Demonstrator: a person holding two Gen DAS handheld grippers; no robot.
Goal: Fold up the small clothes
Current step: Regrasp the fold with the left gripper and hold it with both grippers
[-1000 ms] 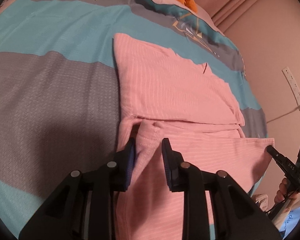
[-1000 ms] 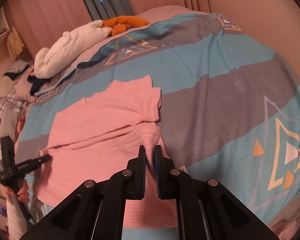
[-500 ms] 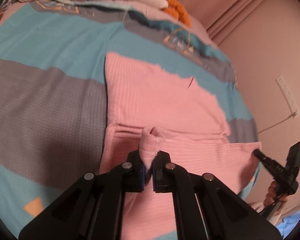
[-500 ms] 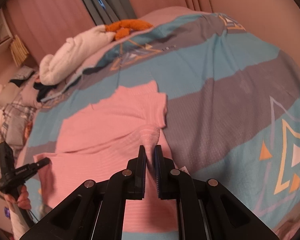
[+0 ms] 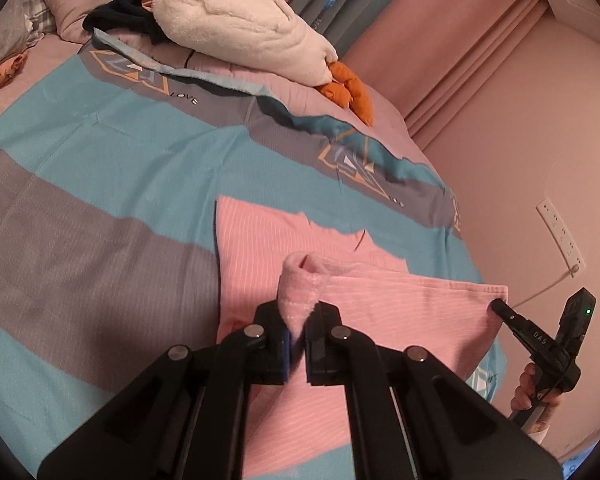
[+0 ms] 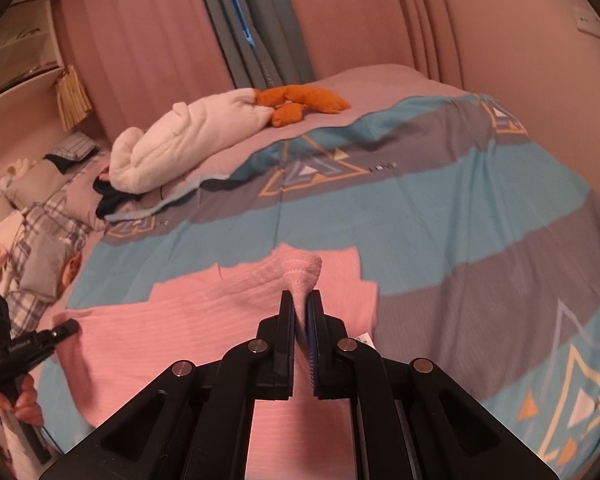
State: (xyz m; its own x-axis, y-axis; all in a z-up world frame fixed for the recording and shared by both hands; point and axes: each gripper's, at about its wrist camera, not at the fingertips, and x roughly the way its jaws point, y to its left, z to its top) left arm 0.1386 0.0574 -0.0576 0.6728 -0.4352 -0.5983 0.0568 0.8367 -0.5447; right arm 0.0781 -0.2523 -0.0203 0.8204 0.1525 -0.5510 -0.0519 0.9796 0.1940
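A pink striped garment lies on the bed, its near half lifted and carried over the far half. My left gripper is shut on one lower corner of it, the fabric bunched above the jaws. My right gripper is shut on the other corner of the pink garment. Each gripper shows in the other's view: the right gripper at the right edge, the left gripper at the left edge, both pinching the raised hem.
The bed has a teal and grey striped duvet. A white plush goose with orange feet lies at the far end by pillows. A wall with a socket borders the bed.
The left gripper has closed on the garment's corner. Both grippers have lifted the near hem and carried it forward over the far half.
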